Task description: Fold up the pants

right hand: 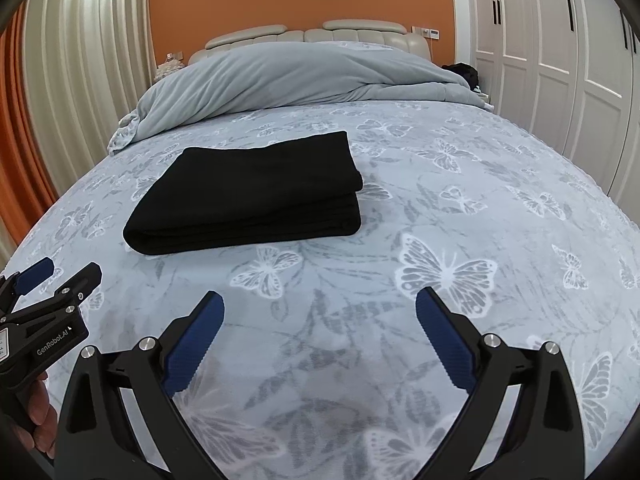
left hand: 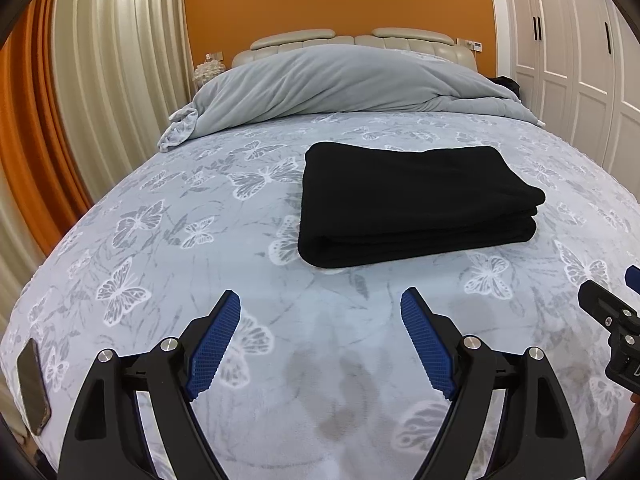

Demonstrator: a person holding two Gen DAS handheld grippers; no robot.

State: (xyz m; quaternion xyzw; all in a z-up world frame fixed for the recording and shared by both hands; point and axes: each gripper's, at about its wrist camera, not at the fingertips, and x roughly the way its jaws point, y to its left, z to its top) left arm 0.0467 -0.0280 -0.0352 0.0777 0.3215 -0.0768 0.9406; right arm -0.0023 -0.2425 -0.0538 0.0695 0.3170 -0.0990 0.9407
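Note:
The black pants (left hand: 412, 204) lie as a flat layered rectangle on the butterfly-print bedspread (left hand: 200, 264); they show in the right wrist view too (right hand: 252, 196). My left gripper (left hand: 320, 304) hovers over the bedspread short of the pants, jaws wide open, nothing between the blue pads (left hand: 212, 344). My right gripper (right hand: 320, 304) hangs open and empty, nearer than the pants and to their right. Each gripper peeks into the other's view: the right gripper at the right edge (left hand: 612, 324), the left gripper (right hand: 52, 280) at the lower left with a hand (right hand: 38, 416) on it.
A bunched grey duvet (left hand: 344, 84) lies across the head of the bed before a padded headboard (left hand: 352, 40). A phone (left hand: 34, 388) rests at the bed's left edge. Curtains (left hand: 104, 60) hang on the left, white wardrobe doors (left hand: 568, 52) stand on the right.

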